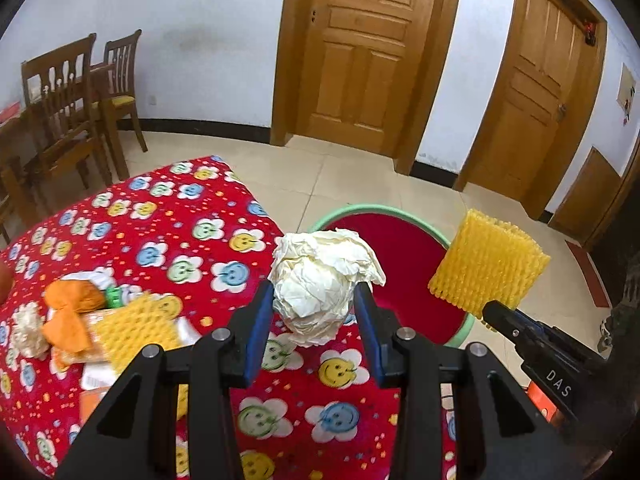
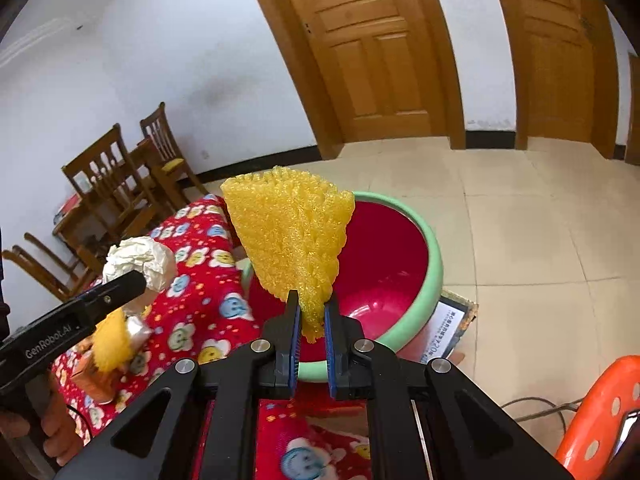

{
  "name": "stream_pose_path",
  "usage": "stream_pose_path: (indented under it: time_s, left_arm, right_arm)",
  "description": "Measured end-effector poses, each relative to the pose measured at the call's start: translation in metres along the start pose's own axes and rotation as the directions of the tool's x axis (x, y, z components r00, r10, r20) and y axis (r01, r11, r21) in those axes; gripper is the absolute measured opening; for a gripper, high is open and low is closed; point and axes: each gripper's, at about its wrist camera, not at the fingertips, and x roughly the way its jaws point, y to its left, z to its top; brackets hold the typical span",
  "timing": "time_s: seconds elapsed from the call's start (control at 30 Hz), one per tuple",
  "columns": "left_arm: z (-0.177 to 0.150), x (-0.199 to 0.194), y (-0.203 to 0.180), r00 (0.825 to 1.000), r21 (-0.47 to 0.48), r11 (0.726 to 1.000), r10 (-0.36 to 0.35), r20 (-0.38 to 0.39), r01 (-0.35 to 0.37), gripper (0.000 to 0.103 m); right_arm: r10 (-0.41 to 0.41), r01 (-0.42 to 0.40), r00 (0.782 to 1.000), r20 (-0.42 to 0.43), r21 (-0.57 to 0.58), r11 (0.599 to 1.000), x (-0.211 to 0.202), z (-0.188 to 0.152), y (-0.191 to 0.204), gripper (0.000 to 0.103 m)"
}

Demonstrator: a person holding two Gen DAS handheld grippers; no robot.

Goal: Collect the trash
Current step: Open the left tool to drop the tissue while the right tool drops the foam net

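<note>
The left gripper [image 1: 314,302] is clamped on a crumpled ball of cream-white paper [image 1: 324,284], its blue pads pressing both flanks of the ball, which projects above and ahead of the fingertips. The ball is held off the surface, over the near edge of a table covered by a red cloth printed with smiley-face flowers [image 1: 168,240]. The right gripper [image 2: 312,314] is pinched tight on the lower corner of a yellow foam fruit net [image 2: 290,240]; the net fans upward and stands clear of everything else. Seen from the right wrist, the net is in front of a round basin with a red interior and pale green rim [image 2: 434,264], which sits on the tiled floor [image 2: 540,220] just beside the table. From the left wrist, the same net [image 1: 490,266] is to the right of the paper ball, at the basin's right rim [image 1: 360,209]. Further litter lies on the cloth to the left: a second yellow foam net [image 1: 136,326], crumpled orange material [image 1: 68,312], a white fluffy wad [image 1: 26,330] and flattened packaging, partly blurred. Wooden chairs [image 1: 68,92] stand at the far left wall, two wooden doors [image 1: 368,52] are behind, and part of an orange plastic stool [image 2: 600,408] shows at the lower right. A printed board [image 2: 444,328] lies on the floor touching the basin.
</note>
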Motion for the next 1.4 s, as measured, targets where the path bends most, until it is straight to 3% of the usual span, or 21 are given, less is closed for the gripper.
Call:
stream_pose_path:
  time_s: [0.73,0.9,1.27,1.33,1.4]
  left_arm:
    - [0.001,0.081,-0.033,0.996,0.067,0.997,-0.016,-0.093,0.022,0.041]
    - [0.002,0.076,-0.032,0.997,0.043,0.999,-0.007,-0.076,0.01,0.073]
    - [-0.002,0.06,-0.015,0.996,0.0,0.999,0.033,-0.079,-0.033,0.074]
    - [-0.004,0.055,-0.012,0.996,-0.005,0.999,0.039,-0.075,-0.039,0.075]
    - [-0.005,0.051,-0.01,0.996,-0.01,0.999,0.049,-0.069,-0.049,0.076]
  right_arm:
    - [-0.04,0.044,0.997,-0.065,0.049,0.998,0.035,0.003,-0.031,0.011]
    - [-0.048,0.051,0.997,-0.062,0.049,0.997,0.035,0.004,-0.032,0.013]
    - [-0.048,0.05,0.997,-0.06,0.041,0.998,0.036,0.005,-0.028,0.015]
    - [-0.043,0.046,0.997,-0.06,0.039,0.998,0.035,0.006,-0.027,0.019]
    - [-0.039,0.042,0.998,-0.056,0.043,0.998,0.035,0.006,-0.026,0.033]
